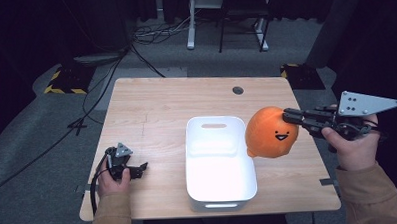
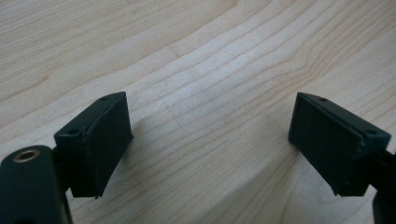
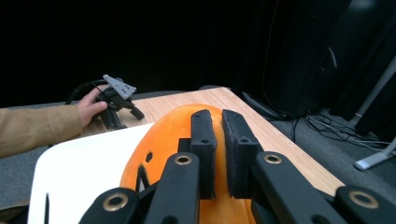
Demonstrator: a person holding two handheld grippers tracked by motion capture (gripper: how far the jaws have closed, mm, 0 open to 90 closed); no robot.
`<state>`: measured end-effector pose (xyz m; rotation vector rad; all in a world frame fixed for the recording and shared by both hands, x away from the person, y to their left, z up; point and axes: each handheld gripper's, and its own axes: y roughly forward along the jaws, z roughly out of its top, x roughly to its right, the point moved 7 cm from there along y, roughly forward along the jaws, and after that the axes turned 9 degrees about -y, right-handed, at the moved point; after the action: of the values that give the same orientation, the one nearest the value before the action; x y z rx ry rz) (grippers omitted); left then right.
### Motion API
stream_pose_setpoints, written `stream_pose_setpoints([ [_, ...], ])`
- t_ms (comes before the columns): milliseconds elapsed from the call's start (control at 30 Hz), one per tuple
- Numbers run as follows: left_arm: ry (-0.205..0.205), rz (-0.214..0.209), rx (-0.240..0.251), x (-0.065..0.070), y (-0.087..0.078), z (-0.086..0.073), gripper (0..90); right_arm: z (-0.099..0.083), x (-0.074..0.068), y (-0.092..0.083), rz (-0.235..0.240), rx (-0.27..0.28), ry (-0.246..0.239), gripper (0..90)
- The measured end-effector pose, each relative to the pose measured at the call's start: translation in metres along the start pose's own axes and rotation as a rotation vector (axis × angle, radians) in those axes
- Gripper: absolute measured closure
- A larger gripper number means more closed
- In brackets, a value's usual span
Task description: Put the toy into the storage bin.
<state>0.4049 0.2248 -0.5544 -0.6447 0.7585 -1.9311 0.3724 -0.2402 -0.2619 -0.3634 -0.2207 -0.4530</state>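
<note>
An orange round plush toy [image 1: 270,132] with a black smiling face hangs above the table beside the right rim of a white plastic bin [image 1: 218,164]. My right gripper [image 1: 288,116] is shut on the plush toy's upper side, pinching its fabric. In the right gripper view the two jaws stand close together on the plush toy [image 3: 163,140], with the bin [image 3: 79,172] below it. My left gripper [image 1: 142,167] rests low on the table at the left, and in the left gripper view its black pads [image 2: 100,140] are wide apart over bare wood, open.
The light wooden table [image 1: 151,108] has a round cable hole [image 1: 238,90] near its far edge. Cables and a white desk frame [image 1: 191,22] lie on the grey floor beyond. Yellow-black striped plates [image 1: 65,81] flank the far corners.
</note>
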Motion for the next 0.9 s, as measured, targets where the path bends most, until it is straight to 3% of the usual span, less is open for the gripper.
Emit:
stream_pose_setpoints([
  [233,0.0,0.0,0.0,0.0,0.0,0.0,13.6,0.01,-0.012,0.01,0.026,0.011,-0.02,83.7],
  [900,-0.001,-0.001,0.001,0.0,0.0,0.0,13.6,0.016,-0.046,0.043,0.105,0.005,-0.049,83.6],
])
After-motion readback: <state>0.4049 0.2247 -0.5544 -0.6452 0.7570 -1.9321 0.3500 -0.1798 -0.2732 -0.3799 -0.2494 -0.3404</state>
